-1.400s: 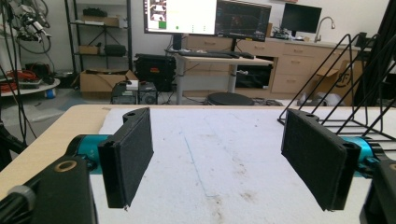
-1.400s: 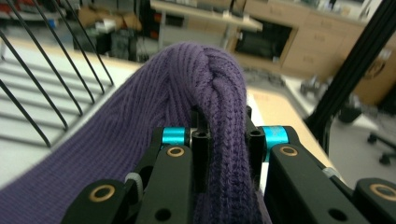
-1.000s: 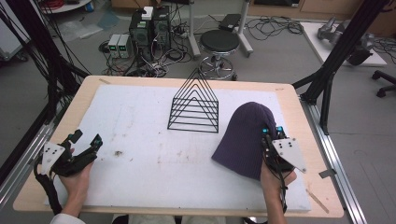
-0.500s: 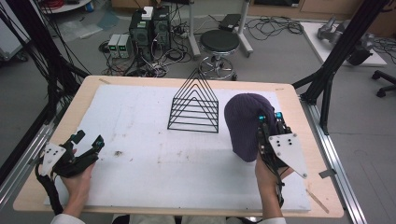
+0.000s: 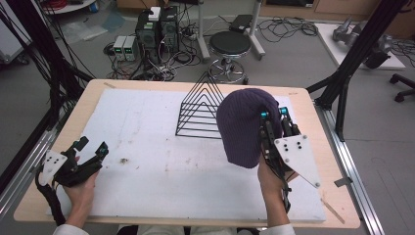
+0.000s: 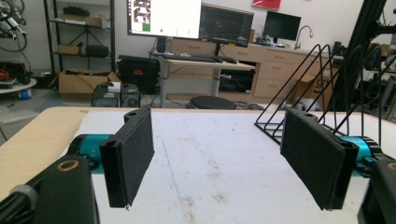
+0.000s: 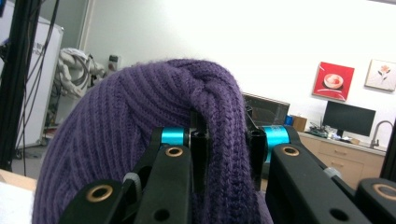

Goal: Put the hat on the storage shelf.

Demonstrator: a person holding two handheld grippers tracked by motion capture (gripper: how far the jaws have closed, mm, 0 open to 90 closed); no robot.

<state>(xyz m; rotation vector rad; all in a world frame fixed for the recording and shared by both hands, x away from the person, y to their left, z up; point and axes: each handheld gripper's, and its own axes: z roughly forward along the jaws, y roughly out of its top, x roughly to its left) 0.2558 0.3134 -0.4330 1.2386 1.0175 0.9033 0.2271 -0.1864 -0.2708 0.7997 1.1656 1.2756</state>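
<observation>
A purple knitted beanie (image 5: 242,127) hangs in the air at the right of the table, lifted off the white mat (image 5: 147,161). My right gripper (image 5: 274,116) is shut on a fold of it; in the right gripper view the purple beanie (image 7: 140,121) bunches between the two black fingers (image 7: 200,154). A black wire rack (image 5: 198,110) of triangular dividers stands on the mat just left of the beanie. My left gripper (image 5: 90,147) rests low at the table's left front, open, and its pads (image 6: 130,154) have nothing between them.
The black wire rack (image 6: 322,79) stands ahead and to the right of the left gripper. The mat lies on a wooden table (image 5: 63,142) framed by black struts. Beyond the far edge are a round stool (image 5: 230,46) and computer boxes on the floor.
My right gripper has risen with the beanie, lifting it off the mat so it now hangs upright beside the rack. The left gripper has stayed in place.
</observation>
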